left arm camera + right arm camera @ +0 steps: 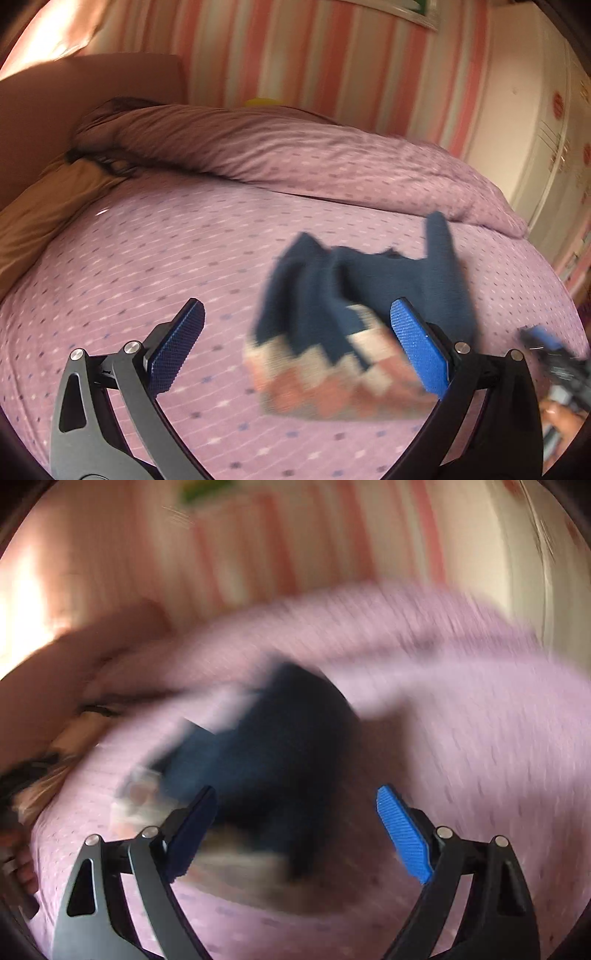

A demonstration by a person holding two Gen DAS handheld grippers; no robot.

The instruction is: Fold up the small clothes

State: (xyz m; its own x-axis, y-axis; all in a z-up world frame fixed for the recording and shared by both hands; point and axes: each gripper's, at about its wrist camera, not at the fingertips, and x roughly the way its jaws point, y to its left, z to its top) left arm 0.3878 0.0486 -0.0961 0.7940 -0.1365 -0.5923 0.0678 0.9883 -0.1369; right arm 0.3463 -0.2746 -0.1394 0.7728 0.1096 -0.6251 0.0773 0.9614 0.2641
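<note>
Two claws are in view, one per camera, and both stand spread wide with nothing between their blue pads. The left claw (297, 325) hangs above the bed (147, 266), and a small dark blue garment (332, 288) with a band of pink, cream and rust blocks along its lower edge lies crumpled on the bedspread just ahead of it, nearer the right finger than the left. Part of the garment sits behind that right pad (417, 347), though motion blur hides whether the two touch. At the far right edge of the left view, the blurred right claw (550, 347) shows beside the garment.

The right claw (295, 808) also hangs over the bed (480, 720), its fingers apart, and the garment (258, 746) is a dark blue smear ahead of it, towards the left finger. This view is heavily blurred, so the garment's folds cannot be made out.

Beyond the garment a bunched duvet (295, 155) in the same dotted lilac fabric lies across the far side of the bed. A tan pillow (40, 218) sits at the left edge below a brown headboard (74, 96). Pink striped wallpaper (295, 55) covers the wall behind, and a white wardrobe (535, 129) stands at the right.
</note>
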